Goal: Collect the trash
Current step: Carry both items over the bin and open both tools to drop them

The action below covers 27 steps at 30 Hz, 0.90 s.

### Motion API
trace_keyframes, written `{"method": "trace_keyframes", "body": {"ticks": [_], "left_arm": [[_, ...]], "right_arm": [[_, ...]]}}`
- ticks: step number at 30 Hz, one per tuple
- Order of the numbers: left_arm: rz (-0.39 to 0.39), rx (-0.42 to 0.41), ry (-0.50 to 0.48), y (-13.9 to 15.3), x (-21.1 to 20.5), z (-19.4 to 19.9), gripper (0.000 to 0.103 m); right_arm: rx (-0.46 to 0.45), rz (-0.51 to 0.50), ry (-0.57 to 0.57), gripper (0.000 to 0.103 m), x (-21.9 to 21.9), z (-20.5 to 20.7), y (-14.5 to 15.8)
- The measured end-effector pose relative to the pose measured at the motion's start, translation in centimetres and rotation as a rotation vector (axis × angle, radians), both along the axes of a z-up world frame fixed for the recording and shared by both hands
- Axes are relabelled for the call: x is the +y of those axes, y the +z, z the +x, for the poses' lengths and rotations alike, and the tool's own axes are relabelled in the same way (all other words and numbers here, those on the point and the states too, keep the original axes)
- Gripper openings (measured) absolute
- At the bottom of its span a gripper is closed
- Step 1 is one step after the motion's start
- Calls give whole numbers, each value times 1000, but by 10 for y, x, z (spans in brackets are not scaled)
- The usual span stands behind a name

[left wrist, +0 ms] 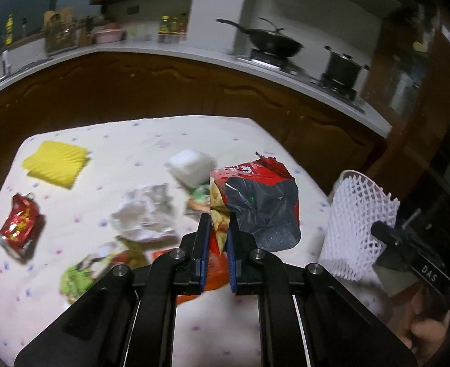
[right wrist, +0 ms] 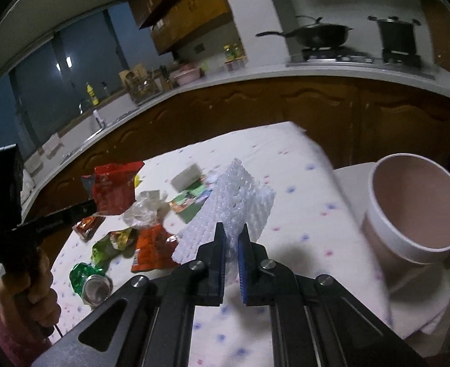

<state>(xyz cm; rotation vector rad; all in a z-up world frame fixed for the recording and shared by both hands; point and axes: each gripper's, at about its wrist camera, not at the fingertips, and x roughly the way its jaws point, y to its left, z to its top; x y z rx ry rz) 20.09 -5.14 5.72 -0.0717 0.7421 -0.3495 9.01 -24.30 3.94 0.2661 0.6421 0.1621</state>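
My left gripper (left wrist: 218,224) is shut on a torn red snack bag (left wrist: 255,202) and holds it above the table; the bag also shows in the right wrist view (right wrist: 113,188). My right gripper (right wrist: 231,235) is shut on a white foam net sleeve (right wrist: 225,211), seen also in the left wrist view (left wrist: 359,223), held above the table's right side. A pink-lined white bin (right wrist: 414,211) stands off the table's right edge. Loose trash lies on the cloth: a crushed red can (left wrist: 20,226), crumpled clear plastic (left wrist: 145,214), a white foam block (left wrist: 191,165), green and orange wrappers (right wrist: 151,241).
The table has a white dotted cloth (left wrist: 127,140). A yellow sponge cloth (left wrist: 56,163) lies at its far left. A crushed green can (right wrist: 90,281) lies near the front. Behind runs a kitchen counter (left wrist: 163,52) with a wok (left wrist: 271,41) and pot (left wrist: 343,65).
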Motion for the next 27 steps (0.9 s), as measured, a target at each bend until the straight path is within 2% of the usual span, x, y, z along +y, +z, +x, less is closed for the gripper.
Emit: {"method": "trace_keyframes", "body": {"ticks": [17, 27], "left_arm": [[-14, -21, -208, 15, -115, -8, 9], [-3, -11, -334, 15, -193, 8, 9]], "right_arm": [[-47, -15, -234, 7, -102, -37, 14], [-51, -34, -343, 7, -155, -46, 13]]}}
